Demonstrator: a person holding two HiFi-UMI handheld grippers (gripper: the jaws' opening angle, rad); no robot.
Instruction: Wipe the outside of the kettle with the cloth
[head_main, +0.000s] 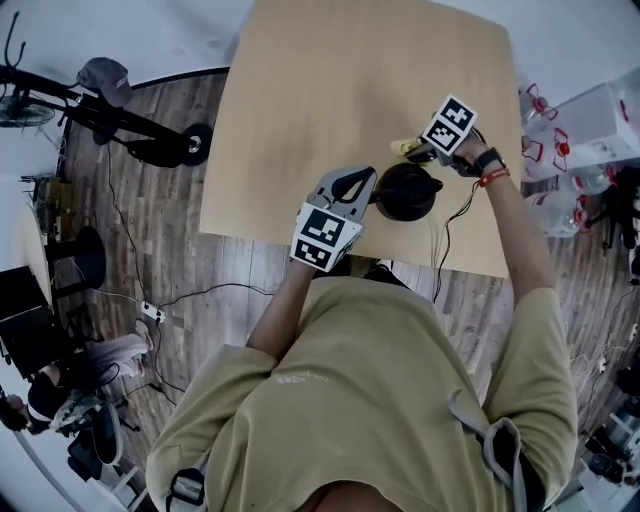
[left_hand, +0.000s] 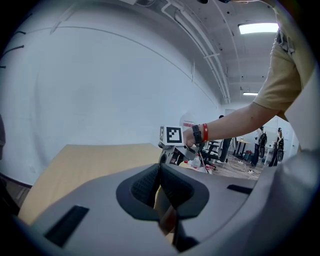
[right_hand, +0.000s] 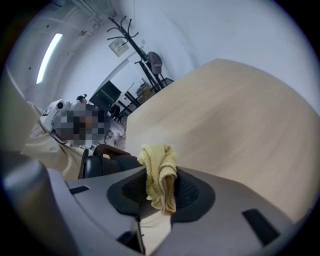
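Currently, the kettle (head_main: 405, 192) stands upright on the light wooden table (head_main: 330, 90), close to the table's near edge and toward its right side. It is black, with a rounded, slightly glossy body. The right gripper view shows it as a dark shape with an arched handle rising over the top. No label or marking can be made out on it.

Right gripper (head_main: 424, 150): positioned at roughly 1 o'clock from the kettle. Its jaws are clamped on the cloth (right_hand: 159, 172), a pale yellow terry fabric bunched into a thick fold. The fold stands up above the pads, and a loose end hangs down between them. In the head view the cloth appears as a small yellow patch at 12 o'clock from the kettle, just beside its upper edge. Contact with the kettle cannot be confirmed.

Left gripper (head_main: 362, 185): positioned at 9 o'clock from the kettle, just beside its body. The left gripper view shows the two ribbed pads pressed together, with nothing visible between them.
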